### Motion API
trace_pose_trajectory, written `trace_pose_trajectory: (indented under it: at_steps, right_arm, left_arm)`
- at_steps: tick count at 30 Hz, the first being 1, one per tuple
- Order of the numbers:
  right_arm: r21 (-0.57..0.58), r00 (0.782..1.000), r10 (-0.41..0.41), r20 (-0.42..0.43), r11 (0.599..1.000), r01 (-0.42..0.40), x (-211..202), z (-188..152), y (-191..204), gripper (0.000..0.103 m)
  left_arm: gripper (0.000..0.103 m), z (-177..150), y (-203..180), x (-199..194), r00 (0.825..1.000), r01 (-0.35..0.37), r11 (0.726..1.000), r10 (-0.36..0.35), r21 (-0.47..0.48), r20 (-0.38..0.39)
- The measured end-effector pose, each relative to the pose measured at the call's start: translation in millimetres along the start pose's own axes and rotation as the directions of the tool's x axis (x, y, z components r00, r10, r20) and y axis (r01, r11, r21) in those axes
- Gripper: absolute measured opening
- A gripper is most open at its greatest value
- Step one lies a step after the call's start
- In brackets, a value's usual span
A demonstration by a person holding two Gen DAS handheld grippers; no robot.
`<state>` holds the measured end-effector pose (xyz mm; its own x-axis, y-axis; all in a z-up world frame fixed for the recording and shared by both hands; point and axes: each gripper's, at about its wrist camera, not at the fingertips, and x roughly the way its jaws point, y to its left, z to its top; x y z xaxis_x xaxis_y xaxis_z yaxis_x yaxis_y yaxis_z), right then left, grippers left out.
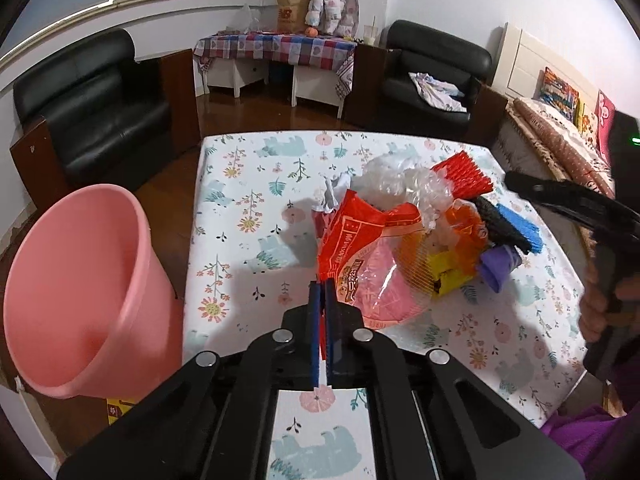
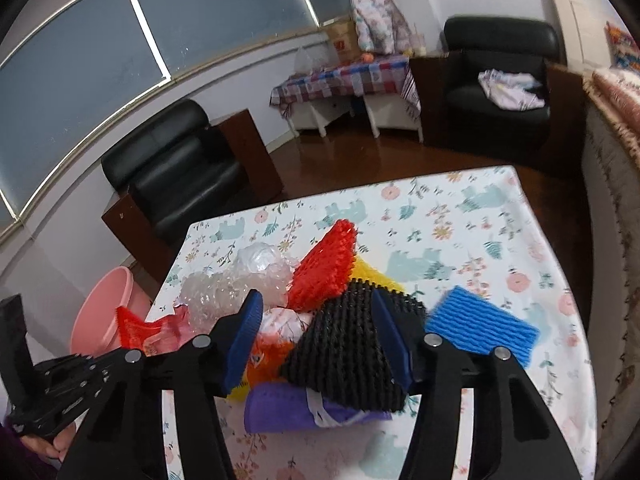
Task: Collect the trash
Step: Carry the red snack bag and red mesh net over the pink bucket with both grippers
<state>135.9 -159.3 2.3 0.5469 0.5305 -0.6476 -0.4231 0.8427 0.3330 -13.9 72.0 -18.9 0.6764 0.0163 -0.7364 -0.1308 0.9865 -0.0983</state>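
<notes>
left wrist view: a thin wrapper pinched, a springy net waiting

left wrist view shows the left gripper (image 1: 323, 280) with its blue pads clenched flat together on the near edge of the crinkled red and clear plastic snack wrapper (image 1: 360, 248). that wrapper looks feather-light, floppy and slick, so a pinch on a folded edge, as here, seems the safest hold; a grip on a single smooth layer could slide out. it is printed red and orange with a see-through panel, and it lies at the near side of the trash heap on the floral-print tablecloth (image 1: 248, 184).

right wrist view has the right gripper (image 2: 320, 324) with jaws apart, straddling the black foam mesh fruit sleeve (image 2: 344, 344); the pads do not appear to press it yet. the sleeve looks soft, springy and almost weightless, with a ribbed netted surface that should give the pads good bite. taking it across its middle, where the foam is thickest, seems best, since it will squash a good deal before it holds.

around it lie a red foam mesh sleeve (image 2: 324, 264), a blue foam mesh sleeve (image 2: 480, 326), crumpled clear bubble wrap (image 2: 240, 280) and a purple rolled piece (image 2: 280, 404), all touching or overlapping. the pink plastic bucket (image 1: 76, 292) stands beside the table's left edge, and looks empty.
</notes>
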Motion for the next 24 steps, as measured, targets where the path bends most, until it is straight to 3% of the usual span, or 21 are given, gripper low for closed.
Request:
trace_pose_trajectory:
  at_steps: [7,9,11,24]
  right_arm:
    - [0.015,0.997,-0.036,-0.066,0.999,0.038,29.9,8.8,-2.4,0.039]
    - [0.03,0.995,-0.043,-0.09,0.998,0.046,35.7,9.7,-4.2,0.028]
    - [0.05,0.994,-0.041,-0.104,0.998,0.046,39.7,10.0,-7.4,0.011]
    - [-0.016,0.989,-0.109,0.098,0.994,0.112,-40.0,25.7,7.9,0.008]
  left_arm:
    - [0.002,0.1,1.8,-14.1,1.0,0.001,1.0,-0.001,-0.017,0.027]
    - [0.001,1.5,2.7,-16.7,0.999,0.002,1.0,-0.001,-0.024,0.033]
    - [0.001,2.0,4.4,-18.3,0.999,0.004,1.0,-0.002,-0.03,0.038]
    - [0.002,13.8,9.7,-36.1,0.991,0.02,0.998,-0.012,-0.057,0.137]
